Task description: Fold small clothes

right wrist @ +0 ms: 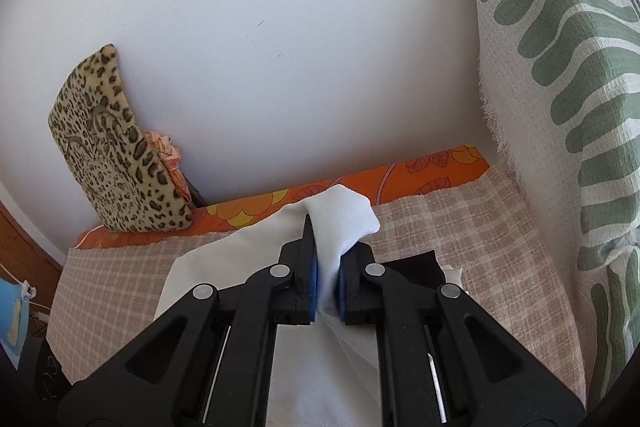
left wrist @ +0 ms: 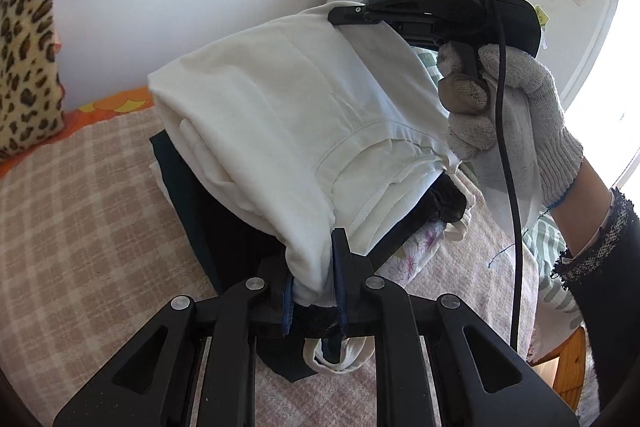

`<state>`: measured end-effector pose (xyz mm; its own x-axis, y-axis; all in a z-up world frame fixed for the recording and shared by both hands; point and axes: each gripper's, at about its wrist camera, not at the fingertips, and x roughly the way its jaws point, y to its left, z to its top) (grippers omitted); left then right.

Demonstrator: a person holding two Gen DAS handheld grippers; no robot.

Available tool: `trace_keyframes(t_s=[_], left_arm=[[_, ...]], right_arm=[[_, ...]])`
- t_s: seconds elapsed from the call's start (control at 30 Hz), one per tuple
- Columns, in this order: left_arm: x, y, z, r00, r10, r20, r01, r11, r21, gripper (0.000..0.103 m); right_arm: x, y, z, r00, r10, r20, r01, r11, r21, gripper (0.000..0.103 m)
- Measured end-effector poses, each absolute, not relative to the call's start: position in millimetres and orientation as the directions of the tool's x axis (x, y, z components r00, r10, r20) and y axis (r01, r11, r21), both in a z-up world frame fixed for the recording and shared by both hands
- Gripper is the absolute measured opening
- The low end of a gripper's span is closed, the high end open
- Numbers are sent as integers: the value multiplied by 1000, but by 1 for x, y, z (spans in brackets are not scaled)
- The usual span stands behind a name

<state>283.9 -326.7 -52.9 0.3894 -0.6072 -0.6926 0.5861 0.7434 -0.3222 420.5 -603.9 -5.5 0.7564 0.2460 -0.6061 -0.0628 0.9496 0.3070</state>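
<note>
Both the left gripper [left wrist: 314,291] and right gripper [right wrist: 328,283] are clenching the white garment [left wrist: 288,115], holding it above a dark pile [left wrist: 224,227] on the checked blanket [left wrist: 80,211].

bright daylight | blown-out glare right | fisheye edges | sharp focus

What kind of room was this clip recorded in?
Most likely a bedroom or daybed corner at home. A beige checked blanket covers an orange leaf-print sheet along a plain white wall, with a leopard-print cushion propped against it and a green-striped white pillow alongside.
</note>
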Motion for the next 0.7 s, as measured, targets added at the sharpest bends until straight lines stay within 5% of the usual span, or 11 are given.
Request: trace_keyframes(t_s=[0.13, 0.2, 0.23, 0.47, 0.7], left_arm=[[278, -317, -61, 388, -577, -719, 576, 761, -299, 36], [273, -314, -57, 402, -557, -727, 578, 770, -271, 46], [271, -313, -55, 403, -555, -728, 581, 770, -266, 49], [255, -301, -39, 406, -554, -727, 590, 767, -254, 49], [251, -291, -29, 430, -540, -723, 588, 776, -230, 56]], right_arm=[[436, -611, -32, 722, 150, -675, 26, 970, 243, 14], [439, -612, -37, 713, 43, -700, 87, 985, 149, 37], [439, -614, -37, 708, -6, -706, 114, 988, 105, 41], [419, -655, -27, 644, -217, -733, 311, 950, -8, 43], [370, -659, -9, 710, -111, -695, 286, 948, 141, 43]])
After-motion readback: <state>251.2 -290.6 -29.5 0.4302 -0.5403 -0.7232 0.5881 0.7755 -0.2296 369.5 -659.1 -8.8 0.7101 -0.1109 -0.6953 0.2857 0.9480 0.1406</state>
